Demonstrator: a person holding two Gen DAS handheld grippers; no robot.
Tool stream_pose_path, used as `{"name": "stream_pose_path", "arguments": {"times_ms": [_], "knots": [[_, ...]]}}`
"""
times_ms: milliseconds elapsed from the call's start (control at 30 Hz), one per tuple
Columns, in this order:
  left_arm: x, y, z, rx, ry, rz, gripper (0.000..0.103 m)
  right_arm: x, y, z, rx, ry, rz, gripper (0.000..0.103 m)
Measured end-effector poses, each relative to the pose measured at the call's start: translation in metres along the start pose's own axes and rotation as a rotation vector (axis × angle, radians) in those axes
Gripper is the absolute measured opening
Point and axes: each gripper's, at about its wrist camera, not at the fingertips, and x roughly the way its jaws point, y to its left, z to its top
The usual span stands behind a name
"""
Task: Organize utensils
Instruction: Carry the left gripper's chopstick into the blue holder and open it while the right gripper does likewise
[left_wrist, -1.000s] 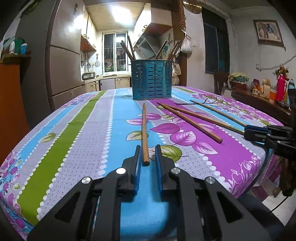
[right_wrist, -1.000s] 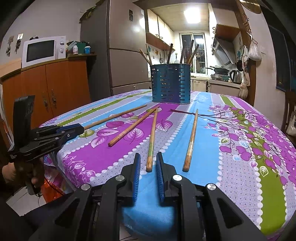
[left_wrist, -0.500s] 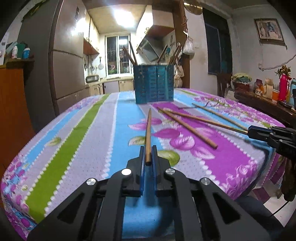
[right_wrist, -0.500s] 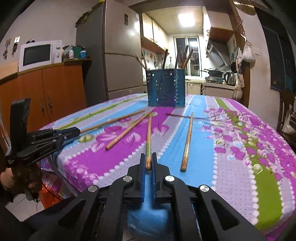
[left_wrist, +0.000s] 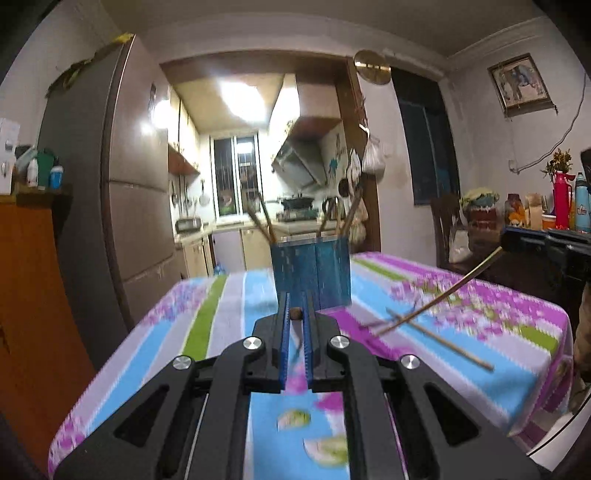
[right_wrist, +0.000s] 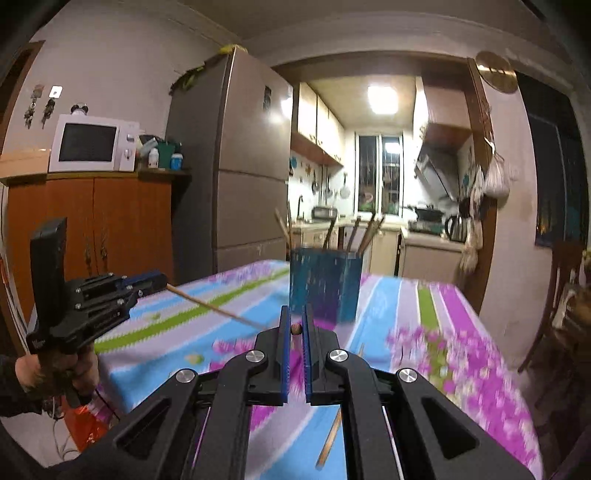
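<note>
You've lifted both chopsticks off the table: left gripper (left_wrist: 295, 314) pinches one (left_wrist: 295, 314), right gripper (right_wrist: 295, 328) another (right_wrist: 296, 329), closed tight at frame centre before the holder (left_wrist: 311, 274). No writing legible.

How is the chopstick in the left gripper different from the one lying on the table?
The held chopstick is up in the air, pinched by the left gripper; the loose chopstick rests on the table, untouched. The held chopstick slants; the loose chopstick lies flat. Both are thin wooden sticks, outside the blue holder.
</note>
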Motion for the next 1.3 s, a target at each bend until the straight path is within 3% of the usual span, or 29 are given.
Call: {"name": "stream_pose_path", "arguments": {"times_ms": [200,500,767,1300], "knots": [[0.030,-0.004,0.026,0.014,-0.034,0.000,0.005,0.044,-0.019,0.034,0.012,0.020,0.037,0.007],[0.067,0.011,0.058,-0.025,-0.022,-0.013,0.005,0.093,-0.033,0.062,0.029,0.082,0.049,0.007],[0.069,0.018,0.112,-0.015,-0.062,-0.035,0.005,0.104,-0.041,0.106,0.007,0.098,0.030,0.007],[0.092,0.019,0.180,-0.022,0.045,-0.110,0.005,0.111,-0.062,0.199,0.021,0.052,0.020,0.007]]}}
